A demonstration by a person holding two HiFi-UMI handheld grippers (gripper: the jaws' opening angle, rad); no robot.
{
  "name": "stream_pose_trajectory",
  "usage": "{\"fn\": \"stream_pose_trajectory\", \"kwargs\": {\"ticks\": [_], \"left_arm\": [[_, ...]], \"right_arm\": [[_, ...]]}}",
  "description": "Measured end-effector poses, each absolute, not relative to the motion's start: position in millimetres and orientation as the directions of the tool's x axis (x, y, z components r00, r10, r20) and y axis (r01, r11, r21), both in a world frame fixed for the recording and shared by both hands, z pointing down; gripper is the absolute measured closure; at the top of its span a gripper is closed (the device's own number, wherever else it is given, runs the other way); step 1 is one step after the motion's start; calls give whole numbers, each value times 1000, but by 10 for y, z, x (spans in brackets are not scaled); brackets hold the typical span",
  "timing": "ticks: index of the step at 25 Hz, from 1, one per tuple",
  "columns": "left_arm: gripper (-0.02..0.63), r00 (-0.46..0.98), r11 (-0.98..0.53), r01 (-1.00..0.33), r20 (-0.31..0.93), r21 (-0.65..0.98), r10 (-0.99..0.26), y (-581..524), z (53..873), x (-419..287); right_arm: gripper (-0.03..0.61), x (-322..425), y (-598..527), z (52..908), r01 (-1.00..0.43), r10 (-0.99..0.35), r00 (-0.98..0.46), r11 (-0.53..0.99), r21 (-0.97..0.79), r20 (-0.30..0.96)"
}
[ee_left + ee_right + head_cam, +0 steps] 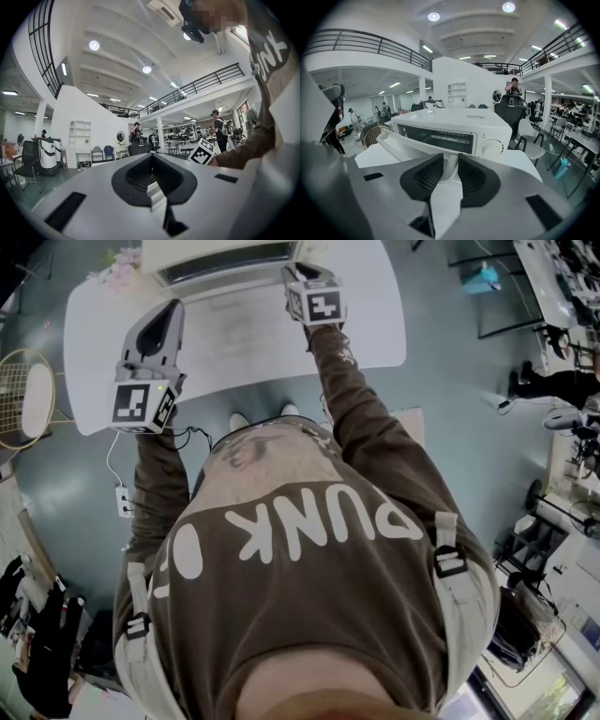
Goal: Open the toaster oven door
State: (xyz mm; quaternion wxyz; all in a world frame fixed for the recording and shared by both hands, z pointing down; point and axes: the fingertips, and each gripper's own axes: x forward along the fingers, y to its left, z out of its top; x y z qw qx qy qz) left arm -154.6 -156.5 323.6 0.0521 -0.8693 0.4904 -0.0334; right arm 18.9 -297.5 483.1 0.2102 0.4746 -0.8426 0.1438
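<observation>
A white toaster oven (225, 261) (454, 123) with a dark glass door stands at the far edge of the white table (244, 343). Its white door handle (405, 146) runs along the front, above the glass. My right gripper (298, 274) (450, 161) reaches the handle's right end, and the handle fills the gap between its black pads (427, 177). I cannot tell whether the door is ajar. A round knob (492, 149) sits on the oven's right. My left gripper (172, 309) (151, 157) hovers over the table's left part, jaws shut and empty, pointing up at the hall.
Pink flowers (117, 268) lie at the table's far left corner. A racket (23, 395) rests on the floor to the left, and a power strip (124, 501) lies near the person's feet. Chairs (529, 138) and desks stand behind the oven to the right.
</observation>
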Motion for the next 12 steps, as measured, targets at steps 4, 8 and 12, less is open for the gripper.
{"fn": "stream_pose_trajectory", "kwargs": {"ticks": [4,8,12], "left_arm": [[611,520,-517,-847,5,-123,-854,-1552,3237,-1535],[611,524,-521,-845,9,-119,-852,-1558,3249,-1526],[611,527,-525,-843,12,-117,-850,-1555,3256,-1513]], "right_arm": [[472,197,-2833,4876,-858,-745,-461,514,-25,483],[474,224,-2684,4955,-860,-751,-452,511,-10,482],[476,254,-2523,5096,-858,-750,-441,513,12,492]]}}
